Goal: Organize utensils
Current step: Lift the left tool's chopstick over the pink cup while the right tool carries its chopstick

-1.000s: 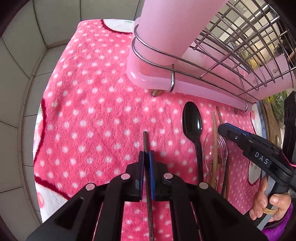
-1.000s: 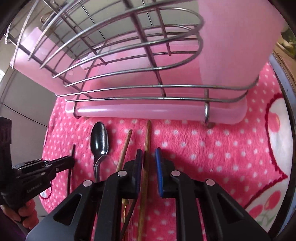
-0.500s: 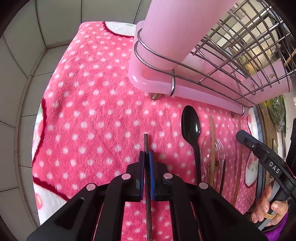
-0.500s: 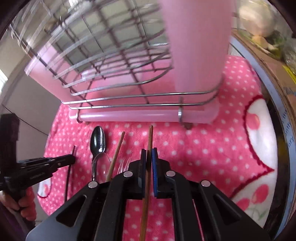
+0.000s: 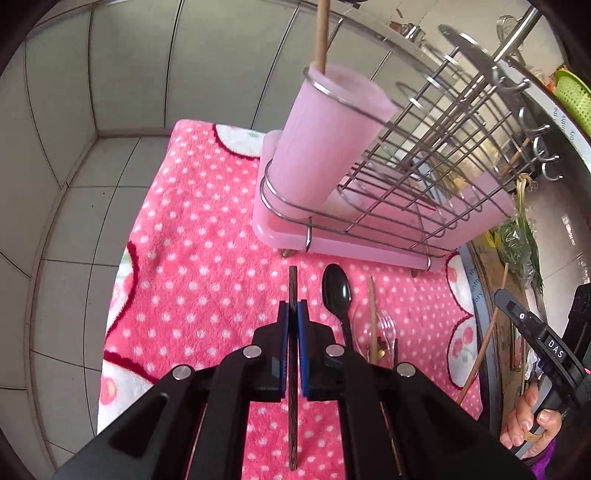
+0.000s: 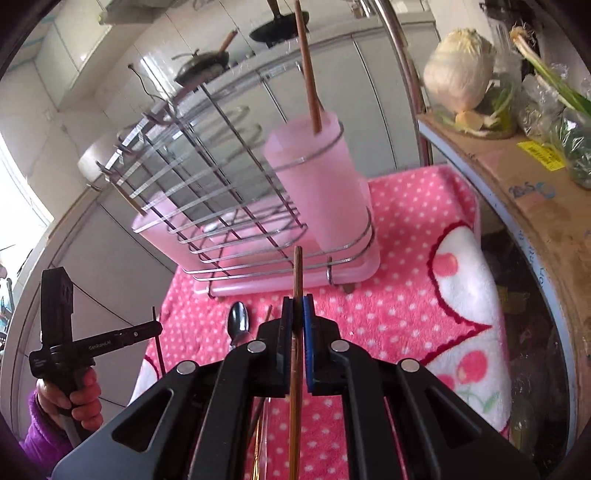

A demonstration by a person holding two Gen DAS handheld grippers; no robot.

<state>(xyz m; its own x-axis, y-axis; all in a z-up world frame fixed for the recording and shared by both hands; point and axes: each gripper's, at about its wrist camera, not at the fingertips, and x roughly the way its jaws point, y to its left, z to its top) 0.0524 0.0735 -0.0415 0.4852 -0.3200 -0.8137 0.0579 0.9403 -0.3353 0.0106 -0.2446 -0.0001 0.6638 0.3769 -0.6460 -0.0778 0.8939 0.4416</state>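
Left wrist view shows your left gripper (image 5: pixel 292 325) with its jaws pinched on one dark chopstick (image 5: pixel 292 373), which runs straight between the blue pads and pokes out past their tips above the pink dotted towel (image 5: pixel 192 266). Ahead of you stands the wire dish rack (image 5: pixel 424 173) on its pink drip tray (image 5: pixel 354 251), and in the rack's near corner sits one pink utensil cup (image 5: pixel 325 140). That cup holds a single wooden chopstick (image 5: pixel 322 33), standing upright against its rim; whether anything else is inside, you cannot tell through the frosted wall. On the towel in front of the tray lie one black spoon (image 5: pixel 338 295), one light wooden chopstick (image 5: pixel 372 317) and a clear plastic fork (image 5: pixel 388 326), close together, the chopstick lying across the clear plastic. Your right gripper (image 6: pixel 297 314) has its jaws closed on one brown chopstick (image 6: pixel 296 354), raised off the towel with its tip pointing at the foot of the cup. From the right wrist view, the cup again shows just that one upright stick (image 6: pixel 308 70). At the right, a cardboard box (image 6: pixel 532 192) carries a cabbage (image 6: pixel 460 70) and bagged greens (image 6: pixel 565 147).
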